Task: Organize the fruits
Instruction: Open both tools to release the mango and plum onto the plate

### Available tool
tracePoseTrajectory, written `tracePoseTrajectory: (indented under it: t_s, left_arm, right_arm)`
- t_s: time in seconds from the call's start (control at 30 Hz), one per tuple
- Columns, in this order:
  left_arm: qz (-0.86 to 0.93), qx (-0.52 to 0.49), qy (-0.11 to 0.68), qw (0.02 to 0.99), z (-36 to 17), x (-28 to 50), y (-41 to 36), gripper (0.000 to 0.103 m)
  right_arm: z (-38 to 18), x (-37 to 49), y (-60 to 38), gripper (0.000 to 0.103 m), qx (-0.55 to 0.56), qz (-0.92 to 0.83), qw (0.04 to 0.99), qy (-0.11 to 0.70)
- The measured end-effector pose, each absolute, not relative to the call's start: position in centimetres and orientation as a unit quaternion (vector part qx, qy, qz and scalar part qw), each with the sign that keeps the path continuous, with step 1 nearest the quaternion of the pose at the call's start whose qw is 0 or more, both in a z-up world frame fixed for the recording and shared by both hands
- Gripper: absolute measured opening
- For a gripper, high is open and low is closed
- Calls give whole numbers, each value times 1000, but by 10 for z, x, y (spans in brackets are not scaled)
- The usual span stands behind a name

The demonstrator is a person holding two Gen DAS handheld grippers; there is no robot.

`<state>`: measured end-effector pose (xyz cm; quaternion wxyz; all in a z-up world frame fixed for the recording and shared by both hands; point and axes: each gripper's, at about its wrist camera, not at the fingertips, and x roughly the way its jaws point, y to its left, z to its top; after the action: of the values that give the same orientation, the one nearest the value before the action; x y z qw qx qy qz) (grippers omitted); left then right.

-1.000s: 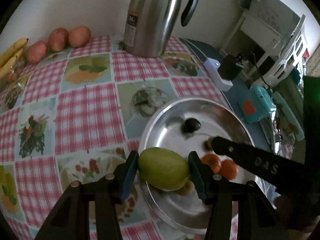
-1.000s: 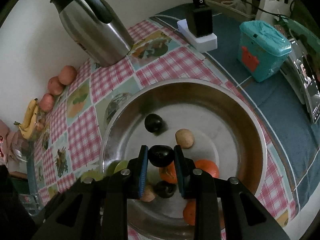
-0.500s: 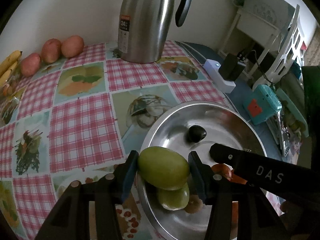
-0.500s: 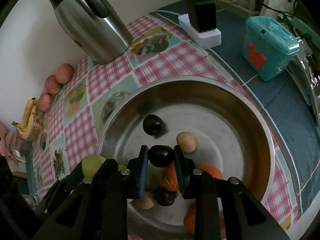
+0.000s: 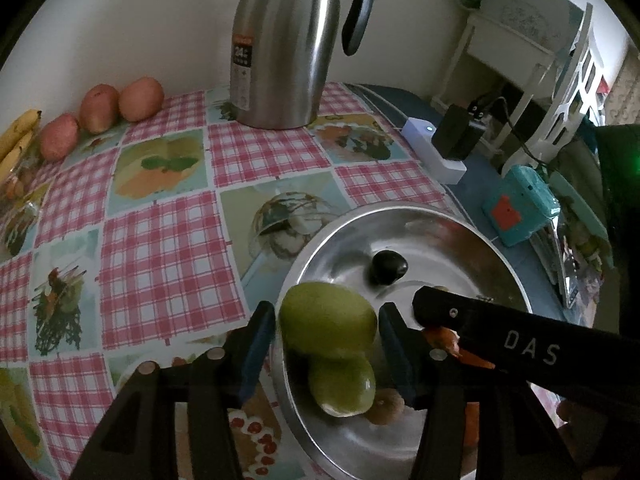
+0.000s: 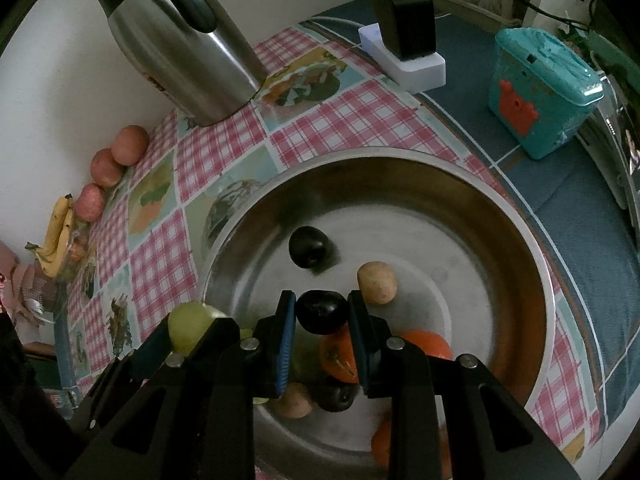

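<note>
My left gripper (image 5: 326, 322) has just been opening, jaws apart, releasing the green mango (image 5: 328, 320) over the steel basin (image 5: 460, 232); right gripper (image 6: 322, 312) clamps a dark plum (image 6: 322, 312) for dropping.

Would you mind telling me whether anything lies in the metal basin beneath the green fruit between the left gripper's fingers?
Yes: a second green fruit lies in the basin right under the green fruit, beside a small brown fruit.

Orange fruit (image 5: 448, 336) mostly hidden behind right gripper (image 5: 520, 344); bananas (image 5: 16, 140) cut by left edge.
</note>
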<state>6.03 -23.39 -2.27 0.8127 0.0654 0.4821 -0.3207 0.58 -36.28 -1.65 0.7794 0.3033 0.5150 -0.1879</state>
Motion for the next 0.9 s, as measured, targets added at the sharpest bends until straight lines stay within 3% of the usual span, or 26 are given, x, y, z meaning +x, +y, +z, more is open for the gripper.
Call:
tracePoseTrajectory:
  t_s: [0.6,0.9]
  left_arm:
    - [-282,69,502,814,-9,70,-212,62]
    - [-191,15,539,820,-12,94,-166,63]
  right_arm:
    - [-9,3,-366,29,303,-187,783,510]
    - [-9,8,-359,28,291,-181,786,515]
